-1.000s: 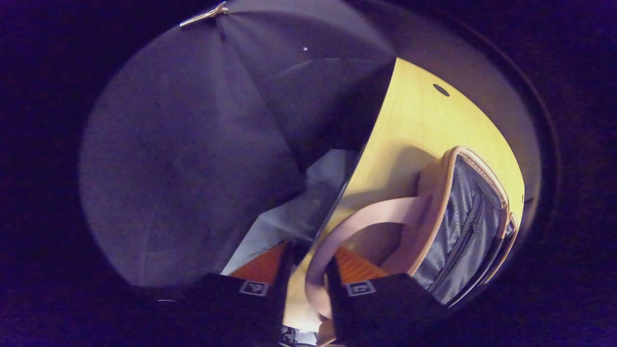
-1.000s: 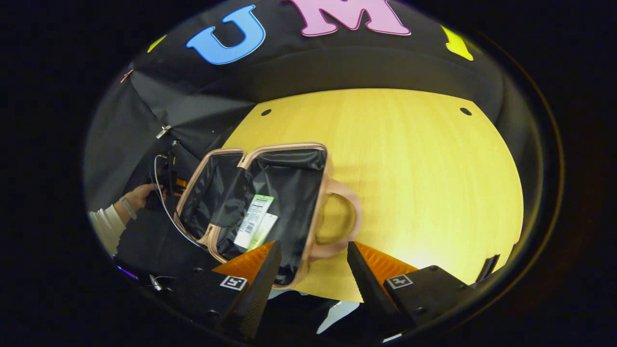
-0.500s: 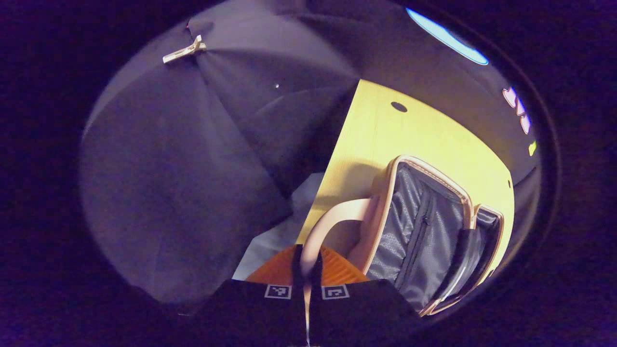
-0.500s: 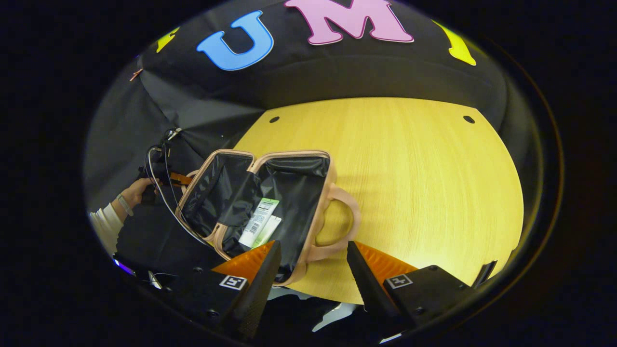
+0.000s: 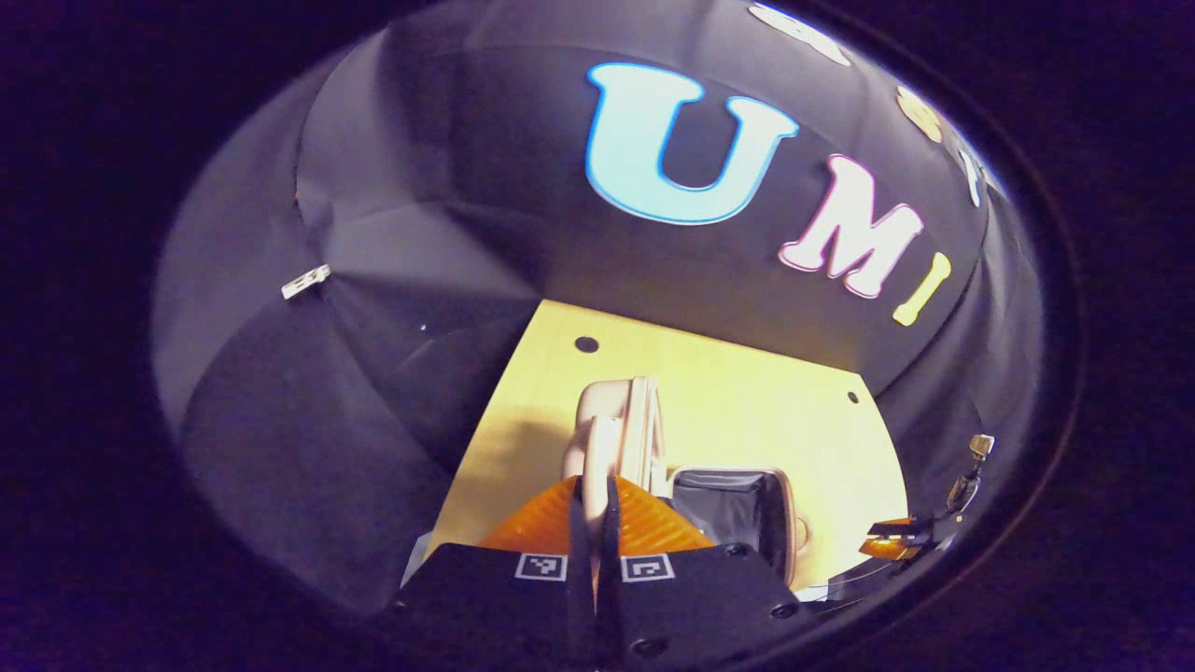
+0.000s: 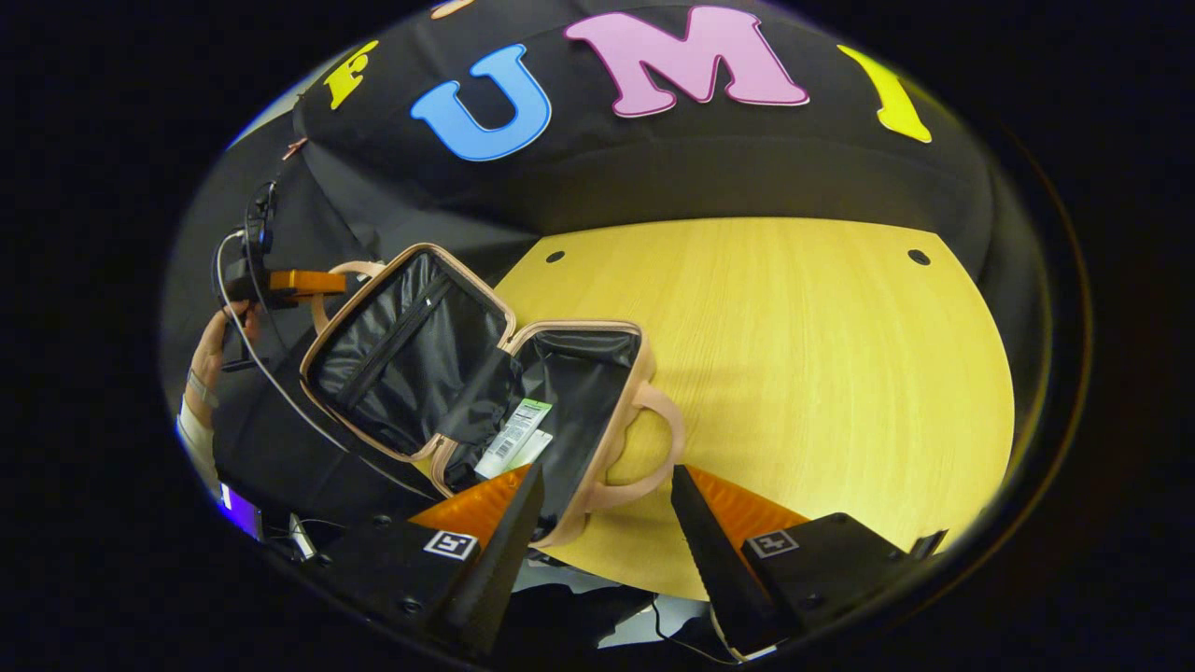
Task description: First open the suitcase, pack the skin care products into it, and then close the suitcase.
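The pink suitcase lies open on the yellow table, and a white and green skin care tube rests in its black-lined base. The lid stands half raised. My left gripper is shut on the lid's pink handle; in the right gripper view the left gripper is at the lid's far edge, held by a hand. My right gripper is open, with the base's handle lying between its fingers without touching them.
The black cloth wall rises behind the table and on the left. Two small round holes sit near the table's far edge. Cables hang from the left gripper. The table's right half is bare wood.
My left gripper closed on the lid's handle and then swung the lid up from flat to half raised. My right gripper stayed open at the base's handle.
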The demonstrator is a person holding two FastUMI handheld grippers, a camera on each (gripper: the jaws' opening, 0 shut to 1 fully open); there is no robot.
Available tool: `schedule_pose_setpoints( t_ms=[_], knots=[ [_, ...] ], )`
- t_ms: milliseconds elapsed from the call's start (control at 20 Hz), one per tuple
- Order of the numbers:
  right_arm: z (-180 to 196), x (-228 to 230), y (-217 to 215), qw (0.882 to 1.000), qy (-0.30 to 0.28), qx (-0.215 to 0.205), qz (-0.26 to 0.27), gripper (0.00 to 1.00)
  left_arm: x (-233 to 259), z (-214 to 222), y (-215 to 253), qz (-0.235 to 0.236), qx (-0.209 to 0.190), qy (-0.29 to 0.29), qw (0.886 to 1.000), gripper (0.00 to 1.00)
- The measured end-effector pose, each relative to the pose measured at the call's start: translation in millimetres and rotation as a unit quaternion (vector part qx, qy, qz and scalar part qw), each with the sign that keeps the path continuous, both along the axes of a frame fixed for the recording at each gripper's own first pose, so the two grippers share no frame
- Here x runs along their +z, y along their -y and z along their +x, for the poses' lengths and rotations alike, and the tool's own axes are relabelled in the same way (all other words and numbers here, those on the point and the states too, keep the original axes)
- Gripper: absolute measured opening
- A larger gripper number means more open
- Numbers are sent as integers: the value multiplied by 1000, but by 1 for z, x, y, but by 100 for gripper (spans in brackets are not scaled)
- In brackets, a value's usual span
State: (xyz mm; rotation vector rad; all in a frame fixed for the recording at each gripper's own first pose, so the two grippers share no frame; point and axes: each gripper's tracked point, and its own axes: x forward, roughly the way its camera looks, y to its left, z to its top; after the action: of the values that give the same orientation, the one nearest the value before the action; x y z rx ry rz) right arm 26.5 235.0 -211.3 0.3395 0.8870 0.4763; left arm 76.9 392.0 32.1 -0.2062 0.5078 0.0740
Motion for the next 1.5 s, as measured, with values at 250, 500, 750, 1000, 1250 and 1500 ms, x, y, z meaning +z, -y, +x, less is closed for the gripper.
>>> schedule_pose_setpoints(
  t_ms=[250, 500, 750, 1000, 1250, 1500],
  knots=[
    [-13, 3, 74, 1000, 6, -29, -9, 88, 0, 21, 148, 7, -78, 18, 997, 6],
    [-30, -7, 143, 997, -7, -74, -22, 88, -78, 64, 287, -14, -135, -20, 991, 7],
    [-47, -15, 192, 992, -20, -121, -30, 88, -188, 75, 343, 2, -156, -119, 981, 7],
    [-58, -14, 218, 991, -6, -128, -35, 88, -228, 83, 359, -7, -159, -137, 978, 24],
    [-44, -2, 247, 991, 62, -96, -63, 88, -189, 90, 366, 85, -125, -76, 986, 90],
    [3, 67, 244, 979, 185, -70, -55, 88, -60, 45, 384, 133, -69, 79, 986, 93]
  ],
)
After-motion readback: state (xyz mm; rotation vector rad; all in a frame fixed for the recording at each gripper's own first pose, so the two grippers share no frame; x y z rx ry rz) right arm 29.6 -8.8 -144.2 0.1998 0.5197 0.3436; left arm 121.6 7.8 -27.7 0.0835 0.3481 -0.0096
